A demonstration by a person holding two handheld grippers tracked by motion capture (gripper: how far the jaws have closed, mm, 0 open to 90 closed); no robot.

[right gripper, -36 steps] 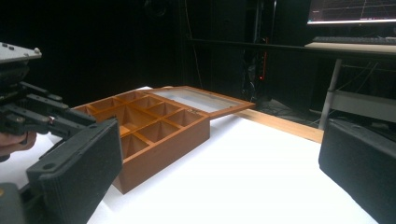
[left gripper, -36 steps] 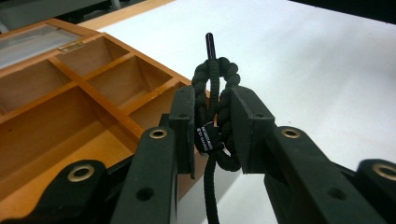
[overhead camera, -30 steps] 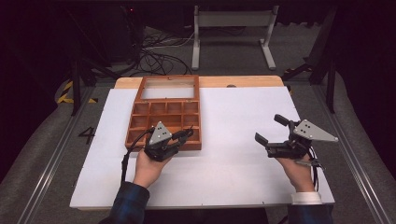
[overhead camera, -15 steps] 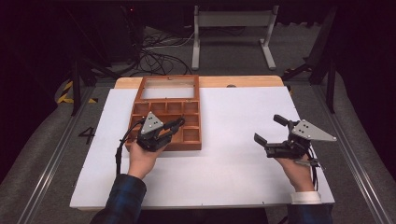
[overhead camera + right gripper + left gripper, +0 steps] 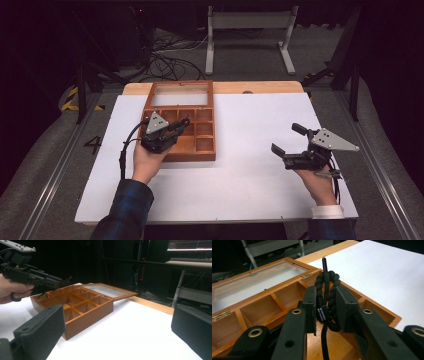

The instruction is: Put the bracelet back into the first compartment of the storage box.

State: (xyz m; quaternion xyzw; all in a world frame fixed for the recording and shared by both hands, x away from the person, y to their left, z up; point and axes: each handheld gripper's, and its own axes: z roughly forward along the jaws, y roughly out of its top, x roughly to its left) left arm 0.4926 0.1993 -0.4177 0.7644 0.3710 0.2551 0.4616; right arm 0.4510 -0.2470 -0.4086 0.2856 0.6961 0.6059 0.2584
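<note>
Cord [image 5: 325, 305], black and braided into a thick coil, sits clamped between the pads of the left gripper [image 5: 325, 307], with a small white-lettered tag on it and one strand hanging down between the jaws. A thin dark rod stands up from the top of the coil. In the high view the left gripper [image 5: 181, 126] is held over the wooden box [image 5: 200, 150], above the compartments on its 9 o'clock side, jaws pointing toward 2 o'clock. From the right gripper view the held cord hangs just above the box's open compartments; whether it touches the wood cannot be told. The box lies on the white counter [image 5: 250, 175], slightly toward 10 o'clock from the counter's middle, its glass-paned lid [image 5: 181, 94] folded open toward 12 o'clock. The right gripper [image 5: 288, 139] hovers well apart at about 4 o'clock on the counter, its jaws spread wide with nothing between them, facing the box.
</note>
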